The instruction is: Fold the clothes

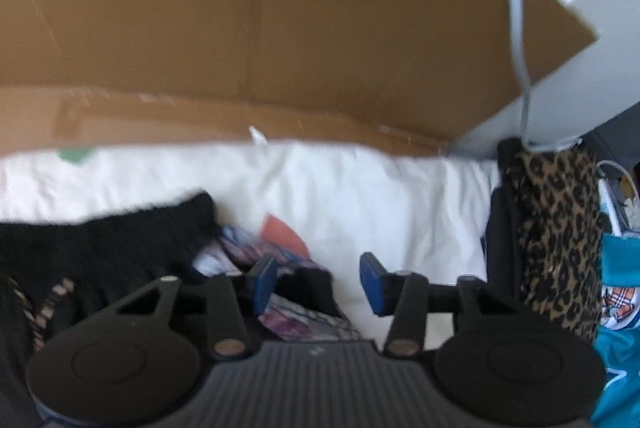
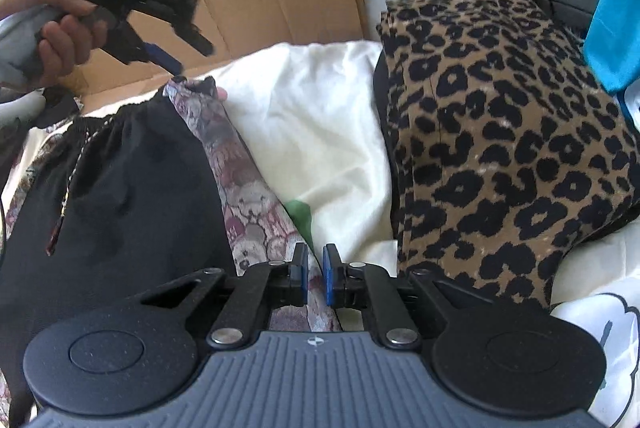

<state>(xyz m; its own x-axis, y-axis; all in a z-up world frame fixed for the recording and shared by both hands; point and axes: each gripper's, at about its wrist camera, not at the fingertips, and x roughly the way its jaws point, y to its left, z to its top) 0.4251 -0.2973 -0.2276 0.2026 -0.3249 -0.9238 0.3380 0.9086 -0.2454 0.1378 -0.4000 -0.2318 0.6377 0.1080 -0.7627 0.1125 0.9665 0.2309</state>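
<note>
Nearest the right wrist camera, the right hand-held gripper (image 2: 314, 274) had its blue pads almost together, a narrow gap between, over floral cloth (image 2: 244, 188); whether it pinched the cloth could not be told. Beside it lay a black garment (image 2: 120, 196) on a white sheet (image 2: 320, 132). Right: leopard-print garment (image 2: 500, 132). Farther, the left hand-held gripper (image 1: 318, 280) stood open, empty, held by a hand (image 2: 60, 28). Behind: cardboard (image 1: 280, 28).
</note>
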